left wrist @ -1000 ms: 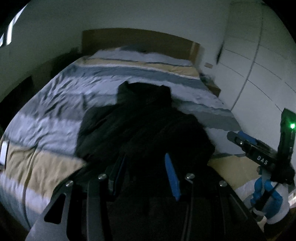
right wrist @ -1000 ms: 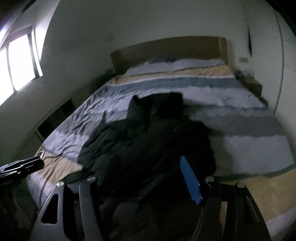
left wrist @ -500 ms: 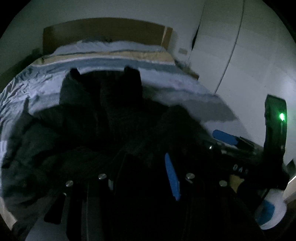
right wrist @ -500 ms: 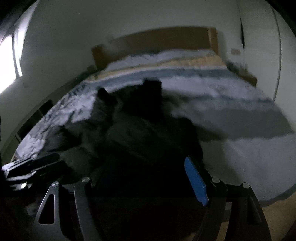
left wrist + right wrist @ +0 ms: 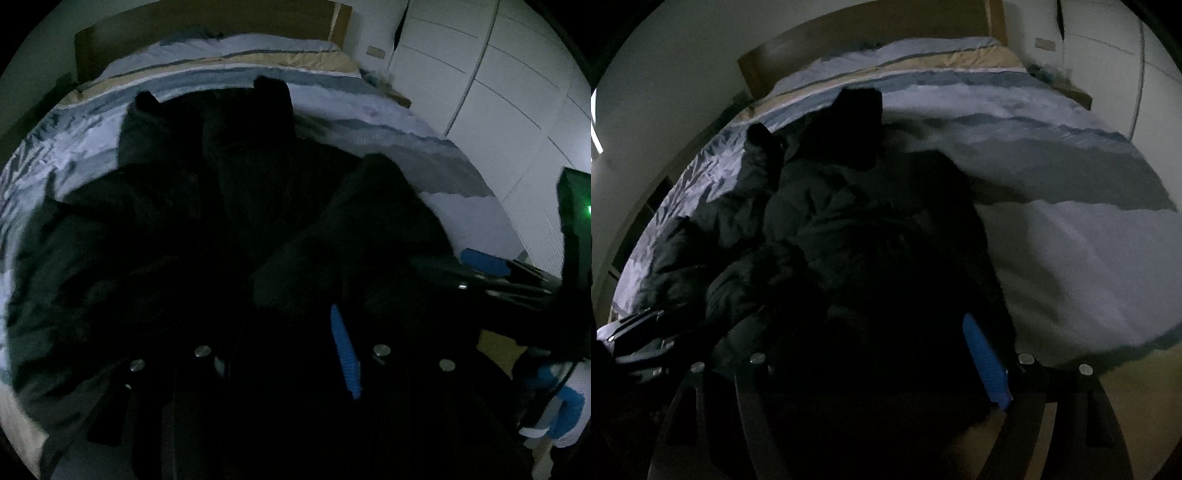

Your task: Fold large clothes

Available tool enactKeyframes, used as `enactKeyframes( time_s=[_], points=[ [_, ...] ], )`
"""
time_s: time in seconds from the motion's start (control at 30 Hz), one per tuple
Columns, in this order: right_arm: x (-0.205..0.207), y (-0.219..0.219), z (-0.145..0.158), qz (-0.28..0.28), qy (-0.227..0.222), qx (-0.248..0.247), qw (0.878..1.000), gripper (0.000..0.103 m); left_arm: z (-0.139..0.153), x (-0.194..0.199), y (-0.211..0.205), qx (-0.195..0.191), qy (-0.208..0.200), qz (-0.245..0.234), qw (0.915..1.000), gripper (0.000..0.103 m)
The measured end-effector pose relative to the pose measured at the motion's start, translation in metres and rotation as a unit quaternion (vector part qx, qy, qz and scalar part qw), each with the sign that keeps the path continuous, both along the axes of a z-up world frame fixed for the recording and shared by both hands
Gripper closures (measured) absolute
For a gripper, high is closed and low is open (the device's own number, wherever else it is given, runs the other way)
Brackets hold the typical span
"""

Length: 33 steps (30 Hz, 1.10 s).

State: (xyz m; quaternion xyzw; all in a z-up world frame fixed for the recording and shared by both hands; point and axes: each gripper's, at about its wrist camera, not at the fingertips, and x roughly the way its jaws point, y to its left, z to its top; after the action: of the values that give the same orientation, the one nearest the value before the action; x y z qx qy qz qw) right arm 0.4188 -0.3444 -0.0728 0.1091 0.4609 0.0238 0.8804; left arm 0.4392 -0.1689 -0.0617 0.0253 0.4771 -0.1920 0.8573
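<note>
Dimly, the black jacket [image 5: 871,229] swallows both tools' near fingers; right tool [image 5: 871,343] opening, left's grip unreadable.

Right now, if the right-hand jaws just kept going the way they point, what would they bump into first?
Most likely the dark jacket heaped on the striped bedspread. The right gripper, its jaws opening, points down into it; in the dark I can't judge the gap.
</note>
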Motion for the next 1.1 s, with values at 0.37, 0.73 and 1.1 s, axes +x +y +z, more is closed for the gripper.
enactKeyframes(
  time_s=[0.37,0.73,1.1],
  points=[
    [-0.028,0.03,0.003,-0.013,0.063,0.056,0.996,0.024,-0.012,-0.028,0.054,0.032,0.061,0.017,0.9975,0.061],
    [-0.037,0.051,0.006,-0.081,0.132,-0.015,0.988,0.026,-0.005,-0.025,0.07,-0.009,0.087,-0.025,0.9958,0.061],
    [-0.013,0.047,-0.006,-0.043,0.098,-0.023,0.994,0.026,-0.003,-0.017,0.07,0.014,0.069,0.009,0.9975,0.061]
  ],
)
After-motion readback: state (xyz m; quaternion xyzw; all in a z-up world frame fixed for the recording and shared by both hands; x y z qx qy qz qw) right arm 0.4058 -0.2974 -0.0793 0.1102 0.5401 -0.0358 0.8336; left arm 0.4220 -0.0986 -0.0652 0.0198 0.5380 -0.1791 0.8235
